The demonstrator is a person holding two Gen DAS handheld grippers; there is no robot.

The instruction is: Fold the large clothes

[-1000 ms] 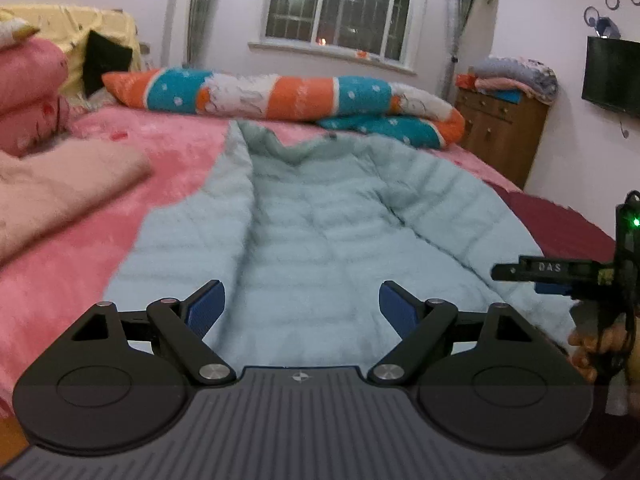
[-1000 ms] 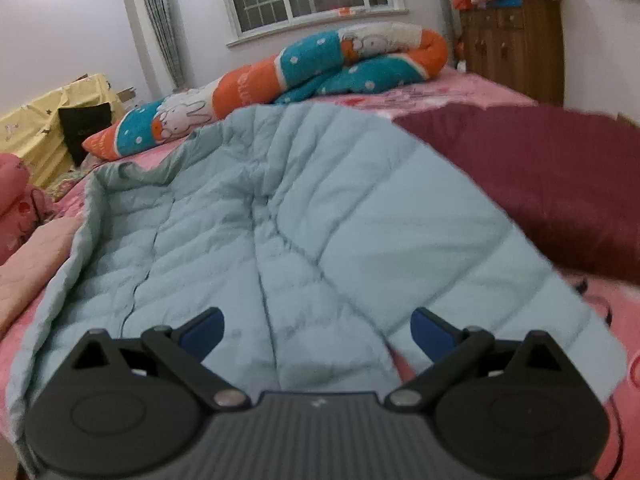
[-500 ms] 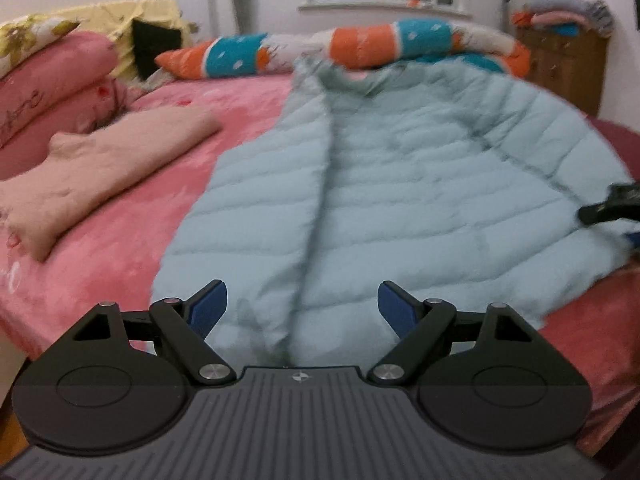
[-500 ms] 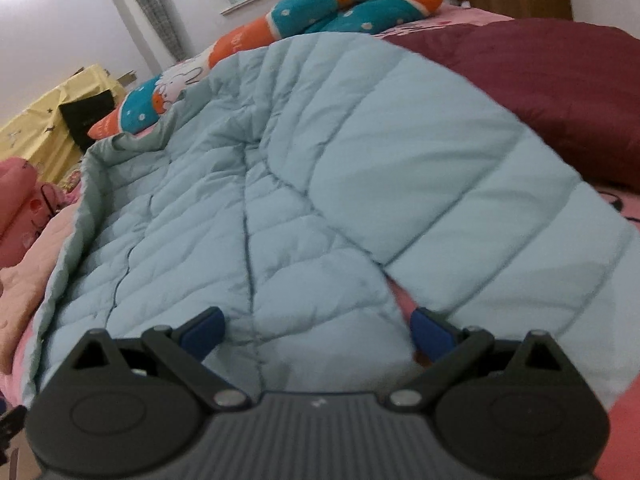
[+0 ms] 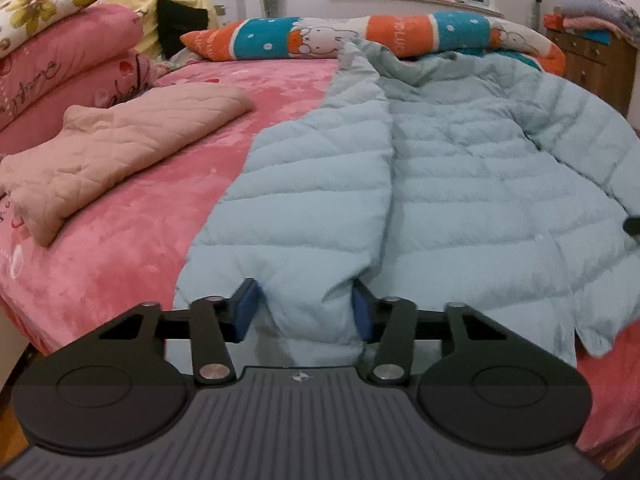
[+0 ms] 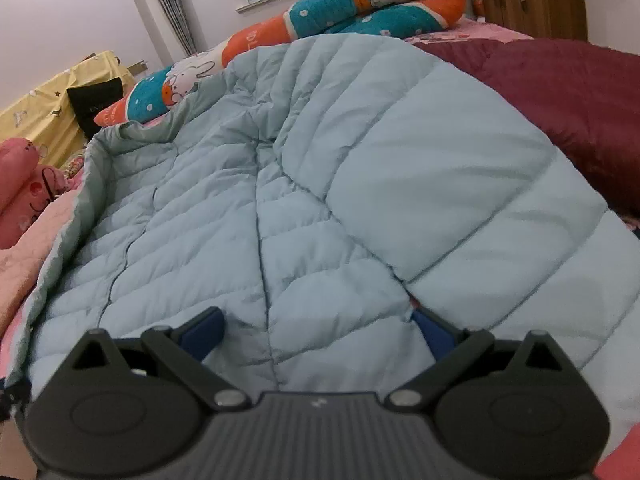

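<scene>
Left view: left gripper (image 5: pixel 305 307) is closing on the puffy pale-blue quilted coat (image 5: pixel 440 200) hem, maybe touching; folded pink quilted blanket (image 5: pixel 120 152) is lying beside.
Right view: right gripper (image 6: pixel 316 330) is sitting spread wide over the hem; dark-red blanket (image 6: pixel 560 100) is bordering the sleeve.

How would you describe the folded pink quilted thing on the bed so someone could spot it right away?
Start from the bed with the pink plush cover. The light blue puffer coat is spread across its middle; on the side away from the wooden cabinet lies the folded quilted piece. It is paler and peachier than the cover, diamond-stitched, flat rather than puffy.
</scene>
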